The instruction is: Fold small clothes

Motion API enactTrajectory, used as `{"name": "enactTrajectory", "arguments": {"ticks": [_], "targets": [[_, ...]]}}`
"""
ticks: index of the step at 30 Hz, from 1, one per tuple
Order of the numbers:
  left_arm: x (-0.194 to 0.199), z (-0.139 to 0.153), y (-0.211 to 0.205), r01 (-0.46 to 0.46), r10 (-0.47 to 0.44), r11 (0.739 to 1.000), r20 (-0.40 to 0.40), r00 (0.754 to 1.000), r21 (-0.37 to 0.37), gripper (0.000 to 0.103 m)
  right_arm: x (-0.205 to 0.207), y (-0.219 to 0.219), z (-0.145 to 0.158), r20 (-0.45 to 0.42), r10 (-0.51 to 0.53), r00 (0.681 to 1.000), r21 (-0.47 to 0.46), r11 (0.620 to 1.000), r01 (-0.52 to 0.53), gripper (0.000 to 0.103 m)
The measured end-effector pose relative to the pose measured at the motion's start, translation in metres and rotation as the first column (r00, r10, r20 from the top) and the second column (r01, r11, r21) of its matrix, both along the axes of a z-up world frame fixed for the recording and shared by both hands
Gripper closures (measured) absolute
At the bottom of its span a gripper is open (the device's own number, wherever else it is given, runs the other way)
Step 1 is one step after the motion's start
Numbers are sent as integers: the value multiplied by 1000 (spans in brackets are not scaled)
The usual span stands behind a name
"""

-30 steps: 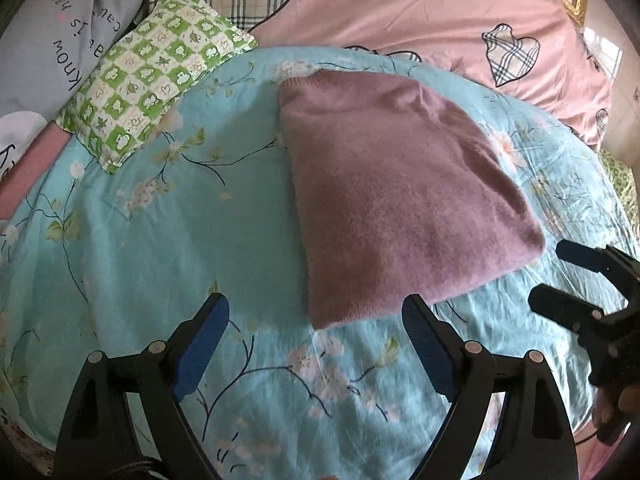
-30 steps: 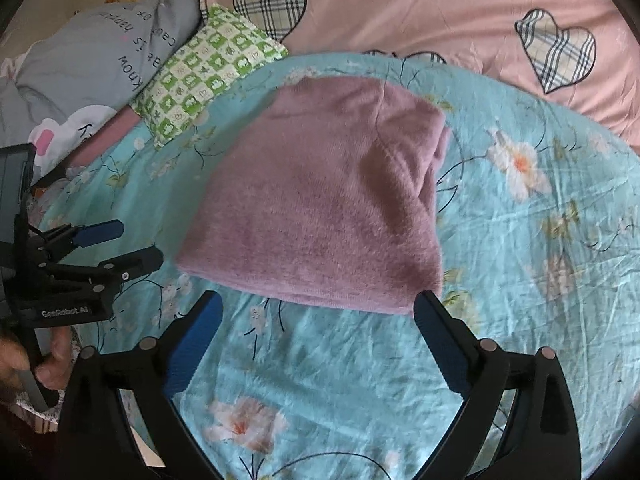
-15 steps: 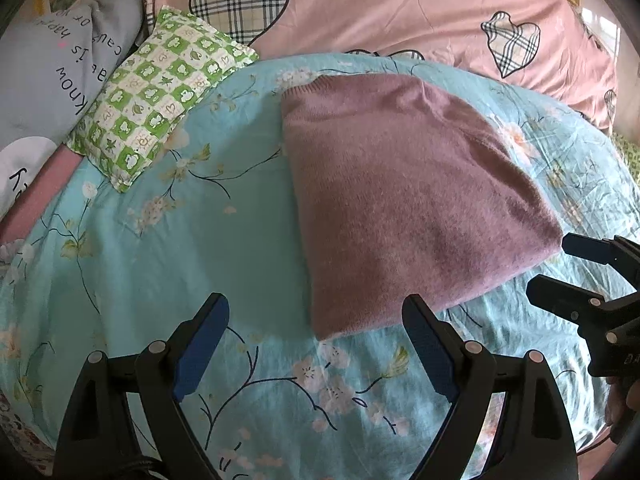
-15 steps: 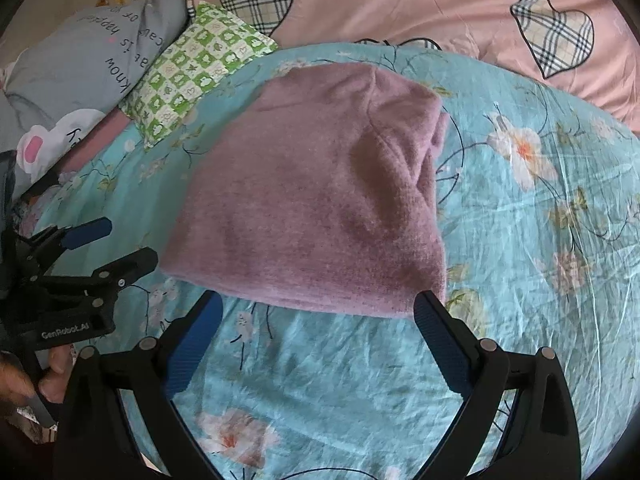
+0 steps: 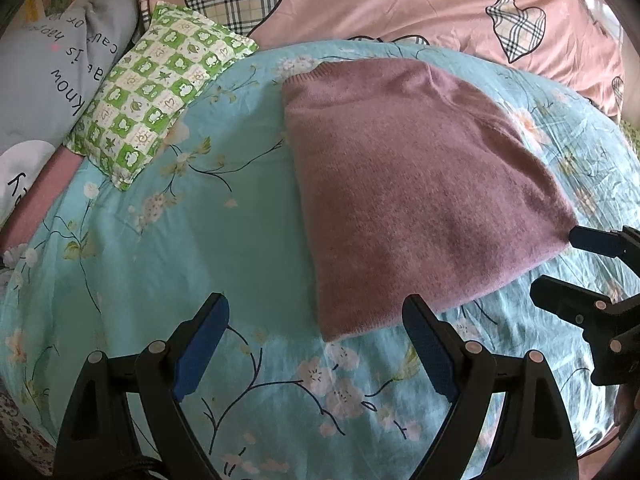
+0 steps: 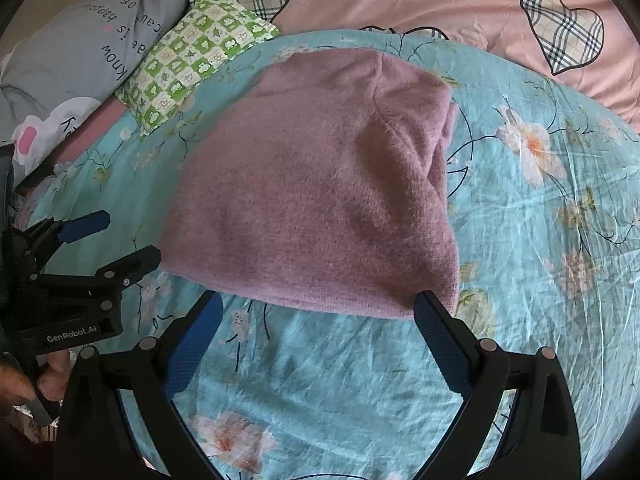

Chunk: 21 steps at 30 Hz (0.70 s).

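Folded already into a compact mauve sweater lying at centre of the bed — left tongs and right tongs both gaping wide and empty at six o'clock — perhaps one final fold left.

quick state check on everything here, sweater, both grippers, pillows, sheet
sweater: folded, lying flat on the sheet, held by neither gripper
left gripper: open, empty, just short of the sweater's near left corner
right gripper: open, empty, at the sweater's near edge
green pillow: lying at the head of the bed, clear of the sweater
grey pillow: lying beside the green one
sheet: spread, lightly wrinkled
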<state>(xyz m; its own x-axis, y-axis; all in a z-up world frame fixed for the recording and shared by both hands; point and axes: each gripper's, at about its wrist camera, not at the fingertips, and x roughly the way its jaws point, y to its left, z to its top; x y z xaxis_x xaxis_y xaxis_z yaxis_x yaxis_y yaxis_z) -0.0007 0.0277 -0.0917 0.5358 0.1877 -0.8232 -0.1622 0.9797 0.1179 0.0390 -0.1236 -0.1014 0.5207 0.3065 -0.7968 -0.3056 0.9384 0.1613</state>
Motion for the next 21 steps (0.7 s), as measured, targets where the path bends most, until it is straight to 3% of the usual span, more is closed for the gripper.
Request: {"name": "enactTrajectory", "arguments": {"ticks": [21], "targets": [[3,5,-4,9,-9,1000,5,1000,3,14,0,0,7,6,-5,1000,15,1000,5,7]]}}
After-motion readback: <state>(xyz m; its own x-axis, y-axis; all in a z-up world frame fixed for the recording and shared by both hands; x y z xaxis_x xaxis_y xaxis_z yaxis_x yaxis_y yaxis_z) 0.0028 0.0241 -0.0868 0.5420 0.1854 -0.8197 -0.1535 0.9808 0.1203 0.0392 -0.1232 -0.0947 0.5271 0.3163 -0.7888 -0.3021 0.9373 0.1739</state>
